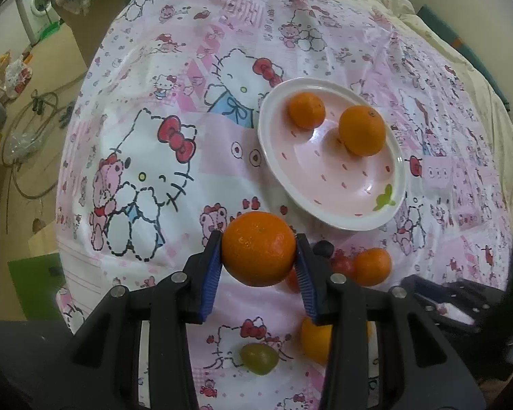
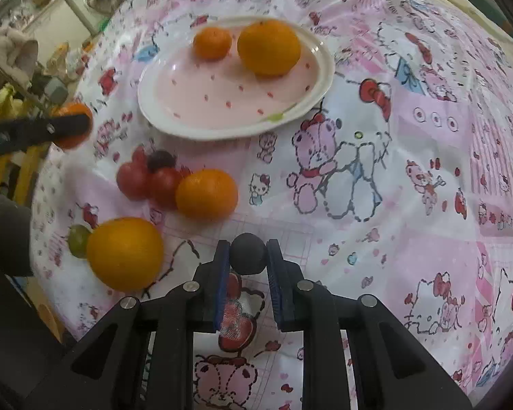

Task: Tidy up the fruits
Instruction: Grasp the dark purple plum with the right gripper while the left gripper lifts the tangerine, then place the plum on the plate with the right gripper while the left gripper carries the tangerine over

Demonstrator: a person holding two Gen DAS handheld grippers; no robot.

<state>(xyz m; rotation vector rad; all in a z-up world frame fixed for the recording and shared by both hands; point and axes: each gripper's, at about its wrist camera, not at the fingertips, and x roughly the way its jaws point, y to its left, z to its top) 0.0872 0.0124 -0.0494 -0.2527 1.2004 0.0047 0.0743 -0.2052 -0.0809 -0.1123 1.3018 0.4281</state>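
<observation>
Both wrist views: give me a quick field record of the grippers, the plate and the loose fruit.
left gripper: shut on a large round orange, held short of the plate
right gripper: shut on a small dark round fruit
pink oval plate with white rim: holds two oranges, one small, one larger
loose on the cartoon-print tablecloth: two oranges, one green grape, red round fruits, one dark berry
plate space: near half bare
</observation>
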